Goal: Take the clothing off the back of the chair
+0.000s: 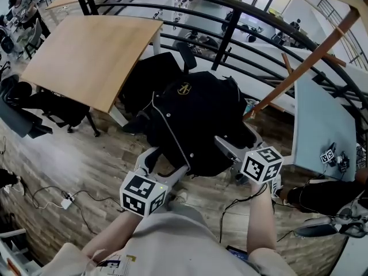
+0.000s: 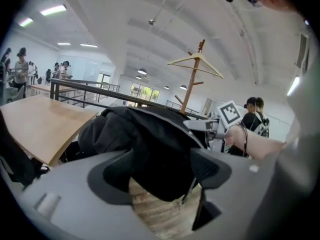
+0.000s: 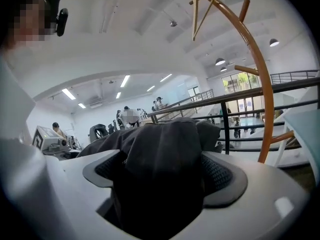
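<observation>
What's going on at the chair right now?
A person works a gripper in each hand at the black jacket, which lies heaped over the office chair. The left gripper is open, with a fold of the jacket hanging loose between its jaws. The right gripper also stands wide, with fabric filling its gap.

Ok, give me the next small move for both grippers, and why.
Probably close both on the jacket: the left gripper and right gripper each stand open with its black fabric between the jaws, and it is draped over the chair, not yet lifted.
</observation>
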`<control>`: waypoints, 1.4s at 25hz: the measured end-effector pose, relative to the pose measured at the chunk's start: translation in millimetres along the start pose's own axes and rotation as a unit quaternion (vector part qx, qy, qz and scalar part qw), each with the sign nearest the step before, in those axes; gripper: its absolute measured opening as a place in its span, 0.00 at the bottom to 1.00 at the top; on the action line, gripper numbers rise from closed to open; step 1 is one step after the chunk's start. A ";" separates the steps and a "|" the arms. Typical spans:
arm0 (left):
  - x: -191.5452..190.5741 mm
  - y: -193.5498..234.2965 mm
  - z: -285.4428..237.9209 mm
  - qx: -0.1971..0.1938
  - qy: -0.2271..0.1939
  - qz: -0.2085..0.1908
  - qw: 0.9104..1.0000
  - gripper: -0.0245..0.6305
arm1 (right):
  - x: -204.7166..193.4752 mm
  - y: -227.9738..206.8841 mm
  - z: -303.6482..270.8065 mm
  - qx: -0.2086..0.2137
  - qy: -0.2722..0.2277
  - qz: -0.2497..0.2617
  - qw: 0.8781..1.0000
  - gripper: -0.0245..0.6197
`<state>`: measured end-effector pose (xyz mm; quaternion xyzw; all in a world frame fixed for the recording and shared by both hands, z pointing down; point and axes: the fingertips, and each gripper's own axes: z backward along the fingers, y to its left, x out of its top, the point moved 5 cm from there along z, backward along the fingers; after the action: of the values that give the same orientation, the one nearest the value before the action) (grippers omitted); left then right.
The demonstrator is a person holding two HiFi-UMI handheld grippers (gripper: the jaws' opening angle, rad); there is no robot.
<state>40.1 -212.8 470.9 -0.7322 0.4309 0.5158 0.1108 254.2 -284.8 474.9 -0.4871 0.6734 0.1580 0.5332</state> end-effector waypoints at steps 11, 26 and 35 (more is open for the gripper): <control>0.3 15.6 -29.3 -0.015 -0.014 0.014 1.000 0.54 | -10.1 10.7 -7.8 0.046 0.026 -0.007 0.999 0.62; 6.9 17.3 -28.3 -0.075 -0.013 0.026 0.997 0.19 | -7.4 33.6 11.8 0.023 -0.020 0.011 0.999 0.10; 39.9 1.2 1.2 -0.124 -0.039 0.015 0.991 0.12 | 19.9 61.3 33.5 0.061 -0.095 -0.018 0.993 0.09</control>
<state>42.3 -233.3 436.7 -0.7132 0.3701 0.5946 0.0282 223.4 -240.8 426.0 -0.4483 0.6192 0.1532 0.6263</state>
